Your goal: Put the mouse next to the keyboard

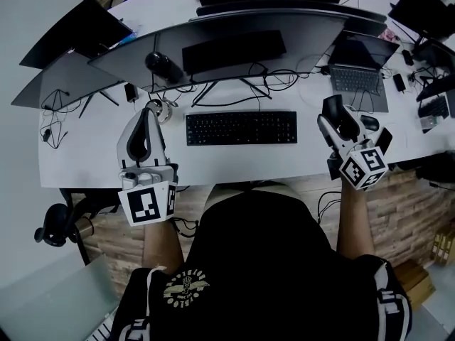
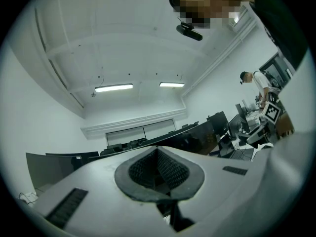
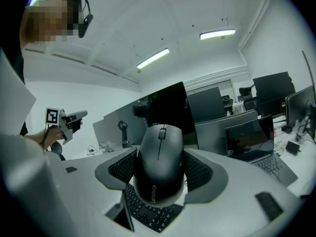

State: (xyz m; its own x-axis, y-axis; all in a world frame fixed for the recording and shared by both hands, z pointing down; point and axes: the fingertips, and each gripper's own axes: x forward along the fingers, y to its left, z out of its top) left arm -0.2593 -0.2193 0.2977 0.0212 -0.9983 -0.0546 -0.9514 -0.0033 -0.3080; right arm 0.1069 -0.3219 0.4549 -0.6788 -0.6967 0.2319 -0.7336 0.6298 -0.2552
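A black mouse (image 3: 159,164) sits clamped between the padded jaws of my right gripper (image 3: 159,181), which is shut on it and tilted upward. In the head view that gripper (image 1: 334,112) holds the mouse (image 1: 345,119) above the white desk, just right of the black keyboard (image 1: 242,128). Part of the keyboard (image 3: 148,214) shows below the mouse. My left gripper (image 1: 147,114) hovers left of the keyboard. Its jaws are shut with nothing between them and point up toward the ceiling (image 2: 158,154).
A wide curved monitor (image 1: 234,38) stands behind the keyboard, with cables (image 1: 234,94) under it. An open laptop (image 1: 359,77) lies at the right, and a small dark object (image 1: 370,123) rests beside my right gripper. The desk's front edge (image 1: 242,176) runs just before the person.
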